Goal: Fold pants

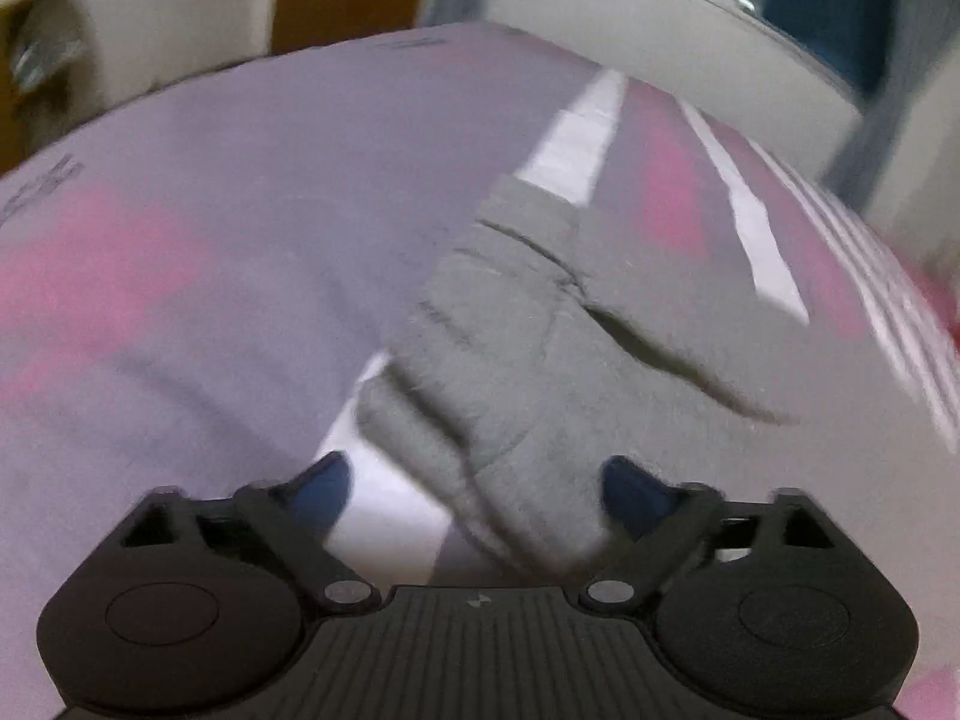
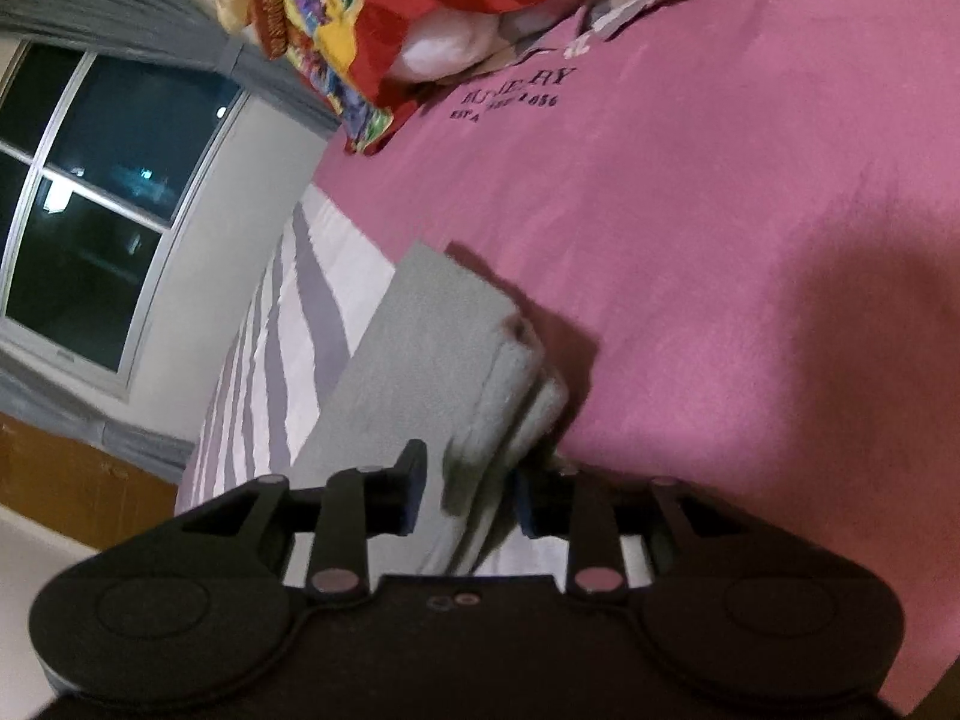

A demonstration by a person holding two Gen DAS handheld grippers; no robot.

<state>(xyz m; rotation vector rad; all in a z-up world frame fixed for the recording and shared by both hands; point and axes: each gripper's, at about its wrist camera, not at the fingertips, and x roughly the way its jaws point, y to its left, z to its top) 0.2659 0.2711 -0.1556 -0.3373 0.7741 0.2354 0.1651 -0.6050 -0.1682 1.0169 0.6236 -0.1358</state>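
The grey pants (image 1: 540, 330) lie folded in a thick bundle on the bed. In the left wrist view my left gripper (image 1: 474, 492) is open, its blue-padded fingers (image 1: 327, 489) standing on either side of the bundle's near end. In the right wrist view the pants (image 2: 420, 360) show as a stacked fold with layered edges. My right gripper (image 2: 465, 495) has its jaws part-way apart around the bundle's near edge, with cloth between the blue pads (image 2: 414, 495). I cannot tell whether they pinch it.
The bed cover (image 2: 720, 240) is pink with dark lettering and grey-and-white stripes (image 2: 288, 336) near the edge. A red and yellow patterned quilt (image 2: 384, 18) lies at the head. A window (image 2: 90, 180) and wall stand beyond the bed.
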